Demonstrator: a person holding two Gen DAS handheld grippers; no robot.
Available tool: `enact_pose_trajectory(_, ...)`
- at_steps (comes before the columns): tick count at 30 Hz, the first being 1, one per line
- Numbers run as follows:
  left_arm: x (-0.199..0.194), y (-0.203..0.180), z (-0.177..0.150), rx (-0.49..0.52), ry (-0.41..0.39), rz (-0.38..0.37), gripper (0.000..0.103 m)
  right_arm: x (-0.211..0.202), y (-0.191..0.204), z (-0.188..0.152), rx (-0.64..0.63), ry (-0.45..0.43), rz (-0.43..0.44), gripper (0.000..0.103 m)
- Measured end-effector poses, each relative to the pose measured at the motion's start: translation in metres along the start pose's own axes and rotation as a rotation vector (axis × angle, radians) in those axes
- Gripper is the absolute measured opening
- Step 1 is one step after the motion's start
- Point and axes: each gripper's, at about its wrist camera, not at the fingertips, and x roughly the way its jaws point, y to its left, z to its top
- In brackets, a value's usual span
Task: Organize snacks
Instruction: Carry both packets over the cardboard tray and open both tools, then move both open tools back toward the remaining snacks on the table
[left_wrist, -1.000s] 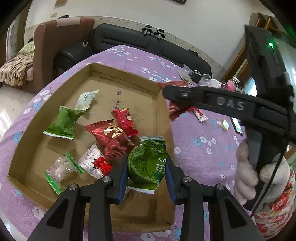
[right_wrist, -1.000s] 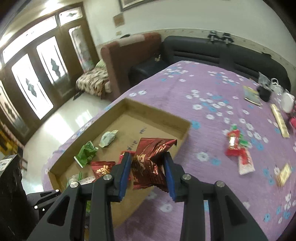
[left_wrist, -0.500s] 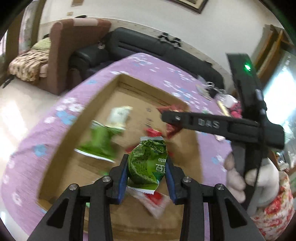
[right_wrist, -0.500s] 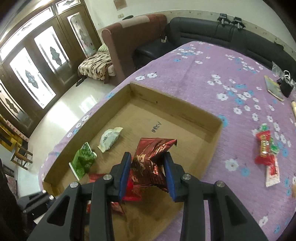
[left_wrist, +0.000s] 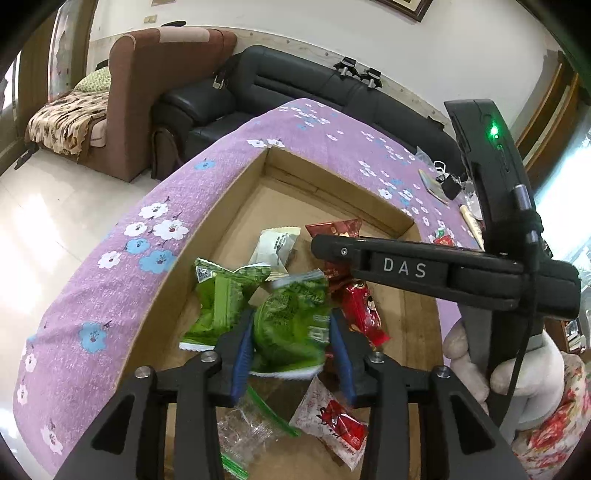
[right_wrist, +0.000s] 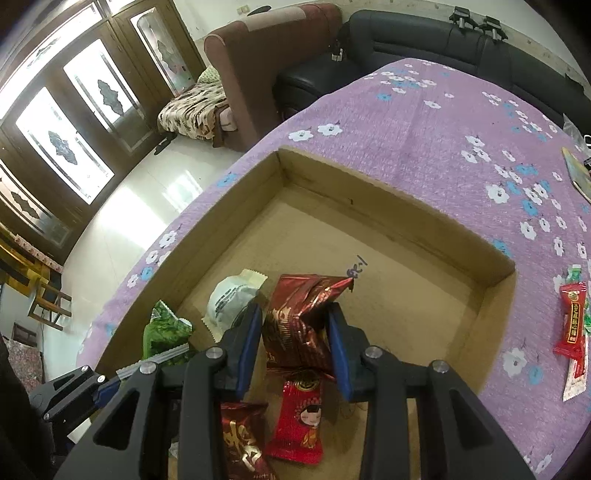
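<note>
Both tongs over the cardboard tray (right_wrist: 495, 291): my left gripper (left_wrist: 291, 345) clamps a green packet (left_wrist: 291, 328), my right gripper (right_wrist: 295, 343) a dark red packet (right_wrist: 299, 325), long axis toward 12 o'clock, the green-packet pile (left_wrist: 221, 299) at the left one's 10.

left gripper (left_wrist: 291, 345) | clamps green snack packet (left_wrist: 290, 325) | above cardboard box (left_wrist: 236, 206)

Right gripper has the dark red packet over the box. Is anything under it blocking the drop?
No barrier, but the floor below is not bare. The right gripper holds the dark red packet inside the cardboard box, above a red cartoon-face packet, with a white packet to its left. Open floor lies ahead.
</note>
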Motion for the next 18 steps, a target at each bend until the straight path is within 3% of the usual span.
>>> enact_pose_trajectory(3, -0.004, 0.002, -0.001, -0.013, -0.012, 0.001, 0.059, -0.002, 0.001, -0.001, 0.008, -0.010, 0.001, 0.037)
enact_pose_trajectory(5, -0.008, 0.004, -0.002, -0.022, -0.017, -0.003, 0.071, -0.006, 0.000, 0.000, 0.012, -0.026, 0.004, 0.044)
enact_pose_trajectory(12, -0.029, 0.009, -0.004, -0.053, -0.079, 0.012, 0.084, -0.038, -0.005, -0.006, 0.028, -0.099, -0.002, 0.045)
enact_pose_trajectory(14, -0.039, 0.009, -0.006, -0.062, -0.120, 0.036, 0.090, -0.049, -0.008, -0.012, 0.033, -0.123, -0.015, 0.046)
enact_pose_trajectory(18, -0.076, 0.011, -0.013, -0.110, -0.274, 0.042, 0.090, -0.076, -0.015, -0.030, 0.039, -0.182, -0.044, 0.046)
